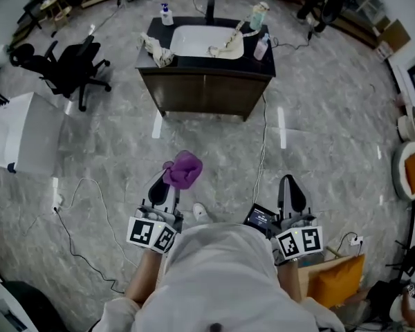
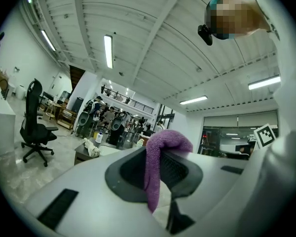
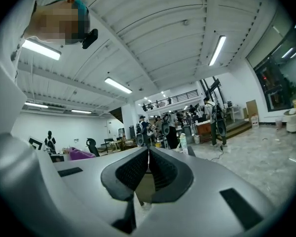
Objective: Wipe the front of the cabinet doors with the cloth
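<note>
Cloth (image 1: 183,169) purple; cabinet (image 1: 204,95) dark brown under a black top with a white basin (image 1: 197,41); floor (image 1: 332,123) grey, marbled with pale veins; left gripper (image 1: 160,185) and right gripper (image 1: 291,183) grey-shelled, black-padded jaws, black-and-white square markers; chair (image 1: 72,66) black.

Part of the purple cloth (image 2: 164,140) is hidden between the fingers (image 2: 126,173) of the left gripper (image 2: 156,168).
</note>
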### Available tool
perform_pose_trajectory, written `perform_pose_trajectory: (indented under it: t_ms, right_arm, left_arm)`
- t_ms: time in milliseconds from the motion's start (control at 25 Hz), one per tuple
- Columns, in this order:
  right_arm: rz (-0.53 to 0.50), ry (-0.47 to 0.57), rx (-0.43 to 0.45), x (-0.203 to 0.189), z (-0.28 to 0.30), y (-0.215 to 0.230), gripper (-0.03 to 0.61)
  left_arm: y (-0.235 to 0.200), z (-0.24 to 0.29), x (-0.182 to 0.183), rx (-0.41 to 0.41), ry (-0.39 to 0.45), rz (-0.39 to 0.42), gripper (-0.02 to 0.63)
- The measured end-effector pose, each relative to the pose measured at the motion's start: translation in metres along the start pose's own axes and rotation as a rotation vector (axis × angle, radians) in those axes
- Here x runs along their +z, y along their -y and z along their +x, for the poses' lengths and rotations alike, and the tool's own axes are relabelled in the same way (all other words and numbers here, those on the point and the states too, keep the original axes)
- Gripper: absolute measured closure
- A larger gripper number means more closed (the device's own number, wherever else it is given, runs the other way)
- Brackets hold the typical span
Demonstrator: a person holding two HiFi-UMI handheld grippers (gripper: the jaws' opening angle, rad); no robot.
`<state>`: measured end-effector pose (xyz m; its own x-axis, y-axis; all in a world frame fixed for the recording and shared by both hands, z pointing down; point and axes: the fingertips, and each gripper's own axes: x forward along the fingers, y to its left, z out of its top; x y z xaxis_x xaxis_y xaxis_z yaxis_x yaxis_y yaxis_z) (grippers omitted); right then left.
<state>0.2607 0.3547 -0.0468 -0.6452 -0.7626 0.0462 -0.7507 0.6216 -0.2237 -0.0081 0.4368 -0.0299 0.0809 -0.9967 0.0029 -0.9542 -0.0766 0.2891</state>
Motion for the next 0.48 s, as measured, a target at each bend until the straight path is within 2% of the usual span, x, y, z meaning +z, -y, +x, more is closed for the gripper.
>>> perform_pose_trajectory:
  t_ms: [160, 280, 480]
  right_arm:
    - [-0.010, -0.019, -0.057, 0.004, 0.007, 0.008, 0.551]
    - [-0.026, -0.017, -0.059, 0.009, 0.019, 0.010, 0.551]
    - [-0.015, -0.037, -0.020, 0.001, 0.056, 0.023, 0.551]
  left_arm:
    - [0.002, 0.028, 0.004, -0.073, -0.002, -0.004, 0.563]
    - [0.006, 0.051, 0.004, -0.120, -0.002, -0.010, 0.562]
    - [0.006, 0.077, 0.000, -0.109, -0.002, -0.028, 0.561]
